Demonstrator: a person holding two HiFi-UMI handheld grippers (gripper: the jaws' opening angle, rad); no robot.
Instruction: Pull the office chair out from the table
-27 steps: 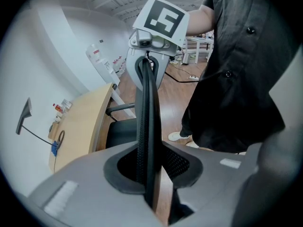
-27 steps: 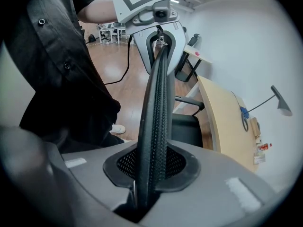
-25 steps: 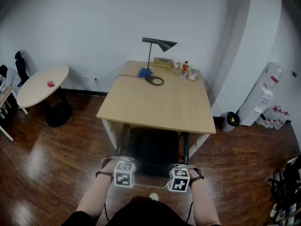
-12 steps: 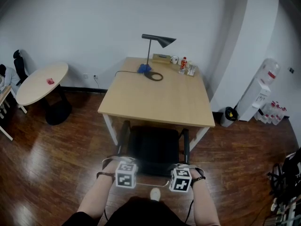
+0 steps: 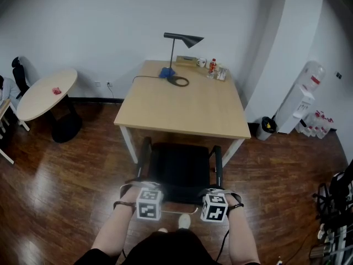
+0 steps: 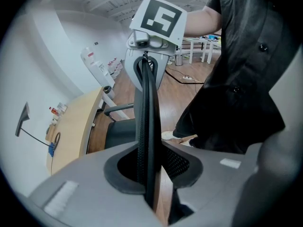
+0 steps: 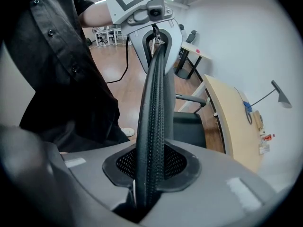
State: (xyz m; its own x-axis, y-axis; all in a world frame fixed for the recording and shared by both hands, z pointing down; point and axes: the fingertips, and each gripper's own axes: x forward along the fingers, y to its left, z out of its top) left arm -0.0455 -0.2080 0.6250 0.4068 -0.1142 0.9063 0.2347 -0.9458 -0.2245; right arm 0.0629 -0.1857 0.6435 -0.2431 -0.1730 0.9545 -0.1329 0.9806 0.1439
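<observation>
The black office chair (image 5: 179, 167) stands at the near side of the wooden table (image 5: 182, 112), its seat and both armrests showing beyond the table's edge. My left gripper (image 5: 145, 192) is shut on the top edge of the mesh backrest (image 6: 147, 126), near its left end. My right gripper (image 5: 213, 195) is shut on the same edge (image 7: 154, 108) near its right end. In the left gripper view its pads (image 6: 124, 174) press the thin rim, and my right gripper (image 6: 147, 56) shows farther along. In the right gripper view my left gripper (image 7: 154, 32) shows likewise.
A black desk lamp (image 5: 181, 43), a mug and small bottles (image 5: 214, 70) stand at the table's far end. A round white table (image 5: 47, 95) is at the left, a water dispenser (image 5: 300, 101) and a bin (image 5: 267, 126) at the right. The floor is dark wood.
The chair has rolled out from under the table toward me, so more of its seat shows. Both grippers moved back with it and stayed shut on the backrest.
</observation>
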